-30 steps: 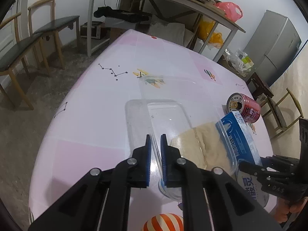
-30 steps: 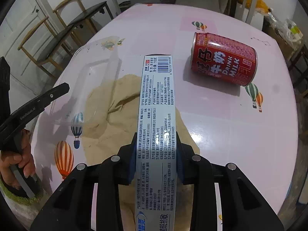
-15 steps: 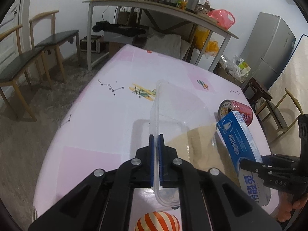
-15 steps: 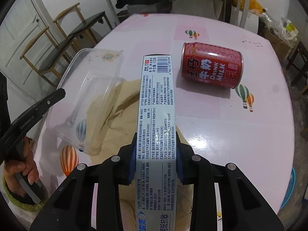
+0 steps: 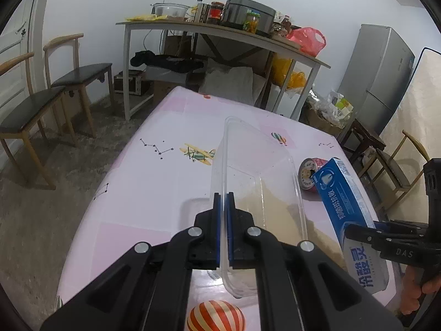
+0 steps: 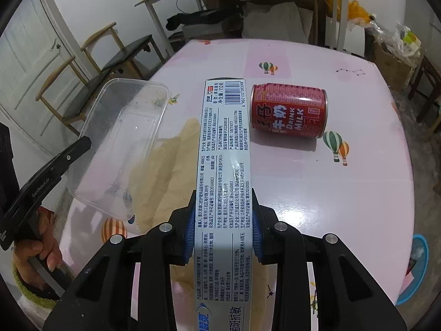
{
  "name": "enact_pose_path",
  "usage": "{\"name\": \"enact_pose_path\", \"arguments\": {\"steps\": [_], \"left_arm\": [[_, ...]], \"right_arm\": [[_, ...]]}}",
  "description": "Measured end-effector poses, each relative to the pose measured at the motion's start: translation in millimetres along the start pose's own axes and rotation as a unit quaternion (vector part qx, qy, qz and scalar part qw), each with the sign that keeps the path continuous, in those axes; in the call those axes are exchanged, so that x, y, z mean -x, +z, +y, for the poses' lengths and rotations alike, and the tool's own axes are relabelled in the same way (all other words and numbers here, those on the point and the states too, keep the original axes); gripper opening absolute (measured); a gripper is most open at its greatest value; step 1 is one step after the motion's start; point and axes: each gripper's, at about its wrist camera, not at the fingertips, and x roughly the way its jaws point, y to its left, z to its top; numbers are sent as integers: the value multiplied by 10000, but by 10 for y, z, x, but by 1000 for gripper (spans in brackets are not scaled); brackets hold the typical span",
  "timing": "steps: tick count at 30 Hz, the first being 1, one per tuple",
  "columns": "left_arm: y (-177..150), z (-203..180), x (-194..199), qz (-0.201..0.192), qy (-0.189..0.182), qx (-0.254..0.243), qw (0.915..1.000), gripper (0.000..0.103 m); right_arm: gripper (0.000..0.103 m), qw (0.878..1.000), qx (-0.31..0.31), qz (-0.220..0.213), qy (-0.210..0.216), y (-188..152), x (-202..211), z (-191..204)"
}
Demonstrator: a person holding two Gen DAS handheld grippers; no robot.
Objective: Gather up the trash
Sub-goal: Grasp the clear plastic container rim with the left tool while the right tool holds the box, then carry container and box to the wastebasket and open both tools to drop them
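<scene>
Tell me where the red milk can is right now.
The red milk can lies on its side on the pink table, just right of the toothpaste box in the right wrist view, untouched by either tool.

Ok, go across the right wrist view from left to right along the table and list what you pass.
Left hand-held gripper → clear plastic container it holds by the wall → beige cloth → toothpaste box in the right hand-held gripper → red milk drink can lying on its side → hot-air balloon print on the tablecloth.
</scene>
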Motion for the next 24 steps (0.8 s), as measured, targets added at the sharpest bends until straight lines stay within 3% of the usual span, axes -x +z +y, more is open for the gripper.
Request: {"name": "enact_pose_path", "arguments": {"steps": [12, 24], "left_arm": [[44, -309, 241, -267, -107, -338, 9990, 3], [-7, -1029, 342, -316, -503, -979, 9934, 3]], "right_arm": [[31, 9993, -179, -320, 94, -73, 307, -140], [31, 9947, -809, -635, 63, -396, 750, -650]]}}
